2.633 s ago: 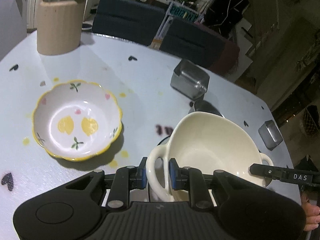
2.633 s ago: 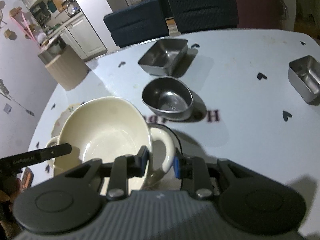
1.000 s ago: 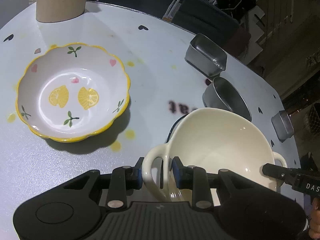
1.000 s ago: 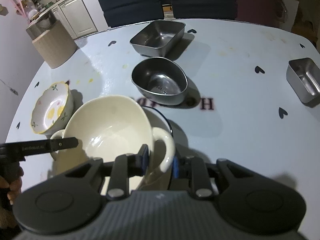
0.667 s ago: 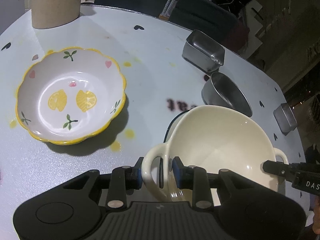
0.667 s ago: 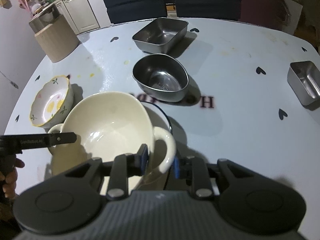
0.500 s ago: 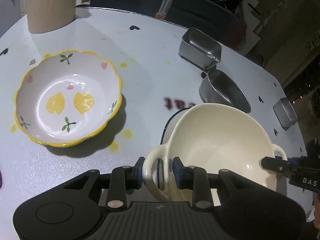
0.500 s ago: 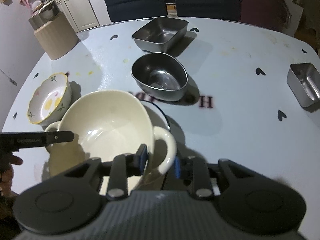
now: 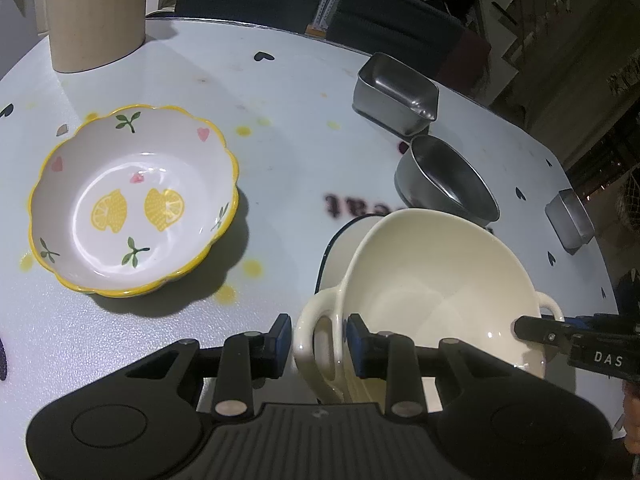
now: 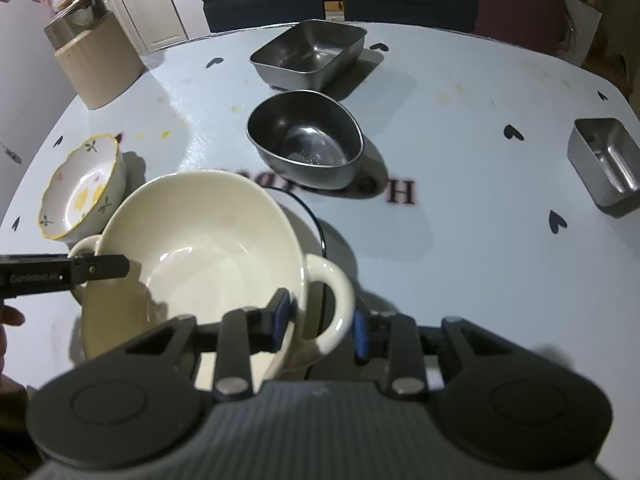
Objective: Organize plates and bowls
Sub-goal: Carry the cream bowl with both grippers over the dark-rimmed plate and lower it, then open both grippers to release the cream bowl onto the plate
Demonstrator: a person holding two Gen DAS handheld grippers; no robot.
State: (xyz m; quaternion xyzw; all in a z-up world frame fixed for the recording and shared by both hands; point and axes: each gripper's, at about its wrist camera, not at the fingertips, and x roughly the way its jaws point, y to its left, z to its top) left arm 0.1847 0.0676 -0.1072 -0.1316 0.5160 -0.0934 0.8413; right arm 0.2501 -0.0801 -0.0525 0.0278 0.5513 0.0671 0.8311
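A cream two-handled bowl (image 9: 436, 280) is held between both grippers above a white plate with a dark rim (image 9: 340, 240). My left gripper (image 9: 319, 338) is shut on its left handle. My right gripper (image 10: 320, 316) is shut on its right handle, and the bowl (image 10: 200, 248) tilts slightly. A lemon-patterned bowl (image 9: 132, 204) with a yellow scalloped rim sits on the table to the left; it also shows in the right wrist view (image 10: 80, 188).
A round steel bowl (image 10: 306, 144) and a square steel tray (image 10: 310, 52) stand behind the plate. A small steel tray (image 10: 604, 160) sits at the right. A beige ribbed canister (image 9: 96, 12) stands at the far left. Dark chairs line the table's far edge.
Both grippers have carried the cream bowl a little; the views have shifted slightly, and the bowl stays gripped by both handles over the rimmed plate.
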